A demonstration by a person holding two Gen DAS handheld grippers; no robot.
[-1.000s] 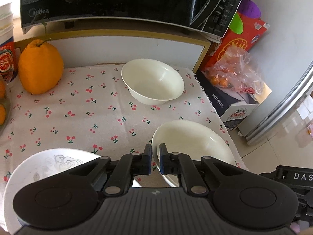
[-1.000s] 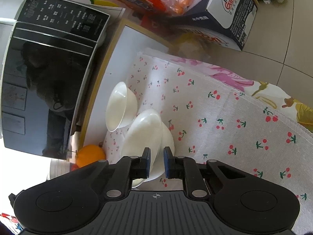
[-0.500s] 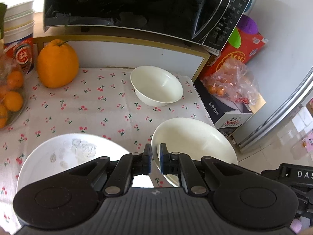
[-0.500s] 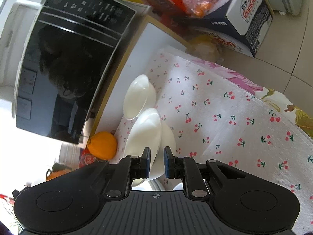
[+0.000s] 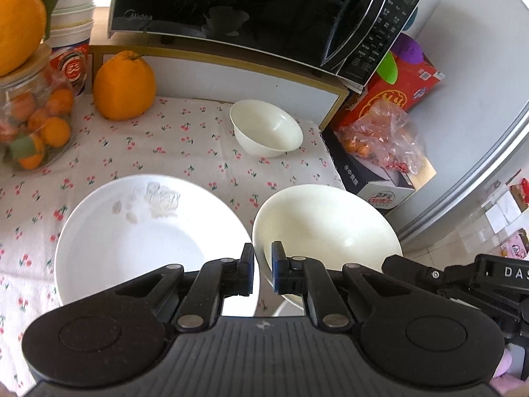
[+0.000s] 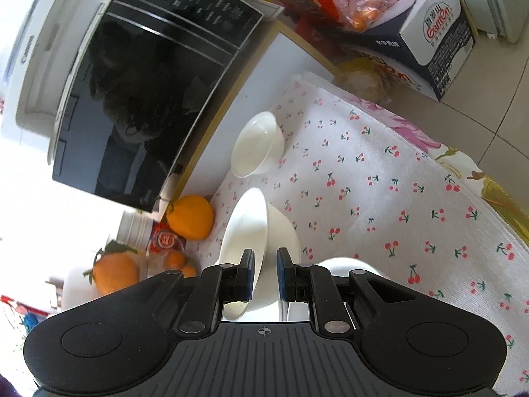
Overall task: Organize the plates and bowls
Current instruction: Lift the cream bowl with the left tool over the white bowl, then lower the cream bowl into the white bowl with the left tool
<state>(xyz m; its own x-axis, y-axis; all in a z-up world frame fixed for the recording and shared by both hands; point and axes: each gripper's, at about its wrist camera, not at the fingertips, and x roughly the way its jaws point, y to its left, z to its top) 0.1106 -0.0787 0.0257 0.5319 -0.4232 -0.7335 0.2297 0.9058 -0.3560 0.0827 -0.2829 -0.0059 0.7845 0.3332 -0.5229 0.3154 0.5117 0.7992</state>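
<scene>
The left gripper [image 5: 263, 264] pinches the rim of the big cream bowl [image 5: 325, 228] with its fingers. The right gripper [image 6: 264, 273] pinches that bowl's other rim. A white plate [image 5: 145, 235] lies at nine o'clock from it on the counter [image 5: 185, 139], a small bowl [image 5: 266, 129] at twelve.

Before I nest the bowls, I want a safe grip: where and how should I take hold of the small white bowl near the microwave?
Grip the small white bowl by its rim, coming from above with one finger inside and one outside. It stands upright and open on the cherry-print cloth, its thin wall flaring outward, too wide to span. Take the near rim; the microwave overhangs behind it.
</scene>
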